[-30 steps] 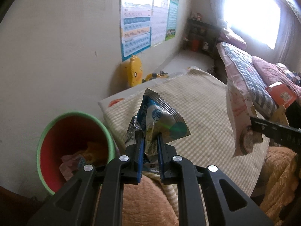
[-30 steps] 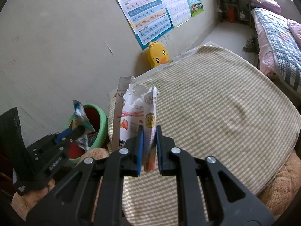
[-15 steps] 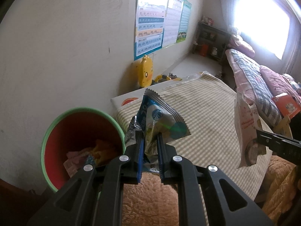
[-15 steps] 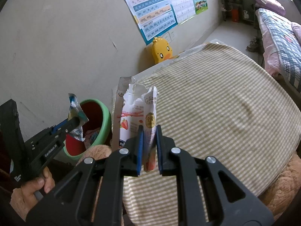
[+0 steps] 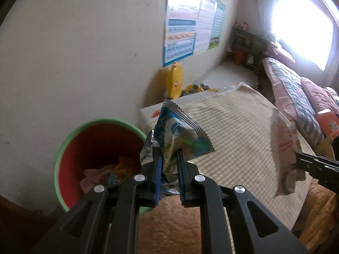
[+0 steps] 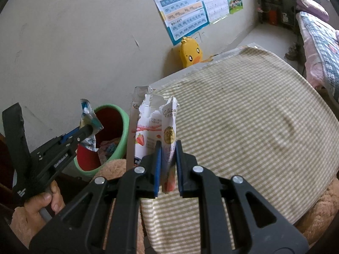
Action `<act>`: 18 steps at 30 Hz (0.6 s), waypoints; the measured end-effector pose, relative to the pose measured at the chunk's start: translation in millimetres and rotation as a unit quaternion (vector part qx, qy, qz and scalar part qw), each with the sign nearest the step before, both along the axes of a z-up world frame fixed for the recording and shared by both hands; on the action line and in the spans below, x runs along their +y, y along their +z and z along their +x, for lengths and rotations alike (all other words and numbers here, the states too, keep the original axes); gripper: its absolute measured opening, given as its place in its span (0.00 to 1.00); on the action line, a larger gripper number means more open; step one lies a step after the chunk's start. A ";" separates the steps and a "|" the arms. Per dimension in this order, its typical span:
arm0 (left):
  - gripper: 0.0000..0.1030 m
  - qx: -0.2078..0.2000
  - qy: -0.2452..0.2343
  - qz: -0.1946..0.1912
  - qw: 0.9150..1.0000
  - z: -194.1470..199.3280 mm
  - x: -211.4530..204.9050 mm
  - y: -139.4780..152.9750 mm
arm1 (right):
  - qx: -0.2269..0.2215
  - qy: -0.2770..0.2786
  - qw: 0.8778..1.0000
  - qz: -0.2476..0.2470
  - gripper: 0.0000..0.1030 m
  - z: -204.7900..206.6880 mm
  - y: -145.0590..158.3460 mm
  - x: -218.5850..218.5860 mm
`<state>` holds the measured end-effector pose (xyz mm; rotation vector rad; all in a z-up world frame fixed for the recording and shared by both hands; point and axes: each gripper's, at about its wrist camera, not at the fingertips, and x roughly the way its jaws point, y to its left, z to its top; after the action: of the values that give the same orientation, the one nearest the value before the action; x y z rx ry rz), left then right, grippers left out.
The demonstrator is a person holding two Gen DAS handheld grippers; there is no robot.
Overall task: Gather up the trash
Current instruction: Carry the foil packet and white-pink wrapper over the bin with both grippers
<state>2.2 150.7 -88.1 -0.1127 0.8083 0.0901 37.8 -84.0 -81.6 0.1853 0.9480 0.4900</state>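
Observation:
My left gripper (image 5: pixel 168 151) is shut on a crumpled blue and silver snack wrapper (image 5: pixel 180 133), held just right of a bin with a green rim and red inside (image 5: pixel 70 139) that holds several wrappers. In the right wrist view the same wrapper (image 6: pixel 89 122) hangs over the bin's (image 6: pixel 125 124) near edge, pinched by the left gripper (image 6: pixel 90 129). My right gripper (image 6: pixel 167 146) is shut on a torn white strawberry snack bag (image 6: pixel 148 131), held above the checked tabletop. That bag (image 5: pixel 286 148) also shows at the right of the left wrist view.
A table with a beige checked cloth (image 6: pixel 243 127) fills the right side. A yellow duck toy (image 6: pixel 190 53) stands against the wall under posters (image 6: pixel 184 8). A bed with pink bedding (image 5: pixel 296 89) lies beyond. A hand (image 6: pixel 42 203) grips the left tool's handle.
Both grippers have moved left toward the bin with their wrappers. The bin now looks larger and closer beside the left gripper.

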 end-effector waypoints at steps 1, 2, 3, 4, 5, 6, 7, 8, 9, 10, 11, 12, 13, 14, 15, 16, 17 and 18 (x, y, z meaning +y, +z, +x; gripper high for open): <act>0.10 0.000 0.006 0.000 1.000 -0.4 4.6 -0.6 | 0.000 0.003 1.000 0.000 0.13 0.3 -0.2 2.3; 0.10 0.002 0.014 0.001 1.000 -0.7 10.3 -1.7 | 0.001 0.005 1.000 0.000 0.13 1.0 -0.4 4.6; 0.10 0.003 0.019 0.002 1.000 -1.0 13.6 -2.2 | 0.002 0.008 1.000 0.000 0.13 2.4 -0.9 6.6; 0.10 0.005 0.025 0.003 1.000 -1.2 18.3 -2.9 | 0.003 0.010 1.000 0.001 0.13 3.5 -1.1 8.2; 0.10 0.005 0.029 0.004 1.000 -1.5 21.7 -2.9 | 0.003 0.013 1.000 0.001 0.13 4.5 -0.9 11.4; 0.10 0.005 0.036 0.006 0.999 -2.1 27.6 -3.1 | 0.002 0.016 1.000 0.001 0.13 5.0 -0.2 14.4; 0.10 0.005 0.042 0.007 0.999 -2.8 31.9 -3.4 | 0.000 0.021 1.000 0.002 0.13 5.5 0.7 18.4; 0.10 0.005 0.046 0.008 0.999 -3.3 34.6 -3.3 | -0.001 0.024 1.000 0.002 0.13 5.4 1.5 21.4; 0.10 0.006 0.052 0.009 0.999 -4.0 39.2 -4.2 | -0.001 0.028 1.000 0.002 0.13 5.7 2.3 24.5; 0.10 0.008 0.057 0.009 0.998 -4.2 43.4 -5.4 | -0.002 0.033 0.999 0.002 0.13 6.7 3.4 29.2; 0.10 0.010 0.061 0.009 0.998 -4.0 46.3 -6.5 | -0.002 0.036 0.999 0.002 0.13 7.0 4.0 32.0; 0.10 0.011 0.066 0.009 0.998 -4.2 50.8 -7.9 | -0.003 0.040 0.999 0.002 0.13 7.2 4.9 35.2; 0.10 0.011 0.070 0.009 0.997 -4.3 53.8 -8.6 | -0.004 0.044 0.999 0.002 0.13 7.7 5.7 39.8; 0.10 0.012 0.074 0.009 0.997 -4.9 57.9 -9.6 | -0.004 0.047 0.999 0.001 0.13 8.0 6.1 42.5; 0.10 0.012 0.077 0.009 0.997 -4.9 60.8 -9.8 | -0.005 0.051 0.999 0.000 0.13 8.1 6.6 46.5; 0.10 0.012 0.081 0.008 0.997 -5.5 63.7 -10.5 | -0.006 0.056 0.998 0.000 0.13 7.9 7.1 50.4; 0.10 0.014 0.085 0.008 0.996 -6.1 67.5 -12.0 | -0.006 0.059 0.998 -0.001 0.13 7.7 7.6 54.1; 0.10 0.015 0.087 0.007 0.996 -6.4 70.1 -13.1 | -0.006 0.062 0.998 -0.002 0.13 7.8 7.8 57.8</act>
<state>-4.2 220.8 -101.2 -0.1691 0.8265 0.2624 45.6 -26.2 -73.8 0.1211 0.9518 0.6029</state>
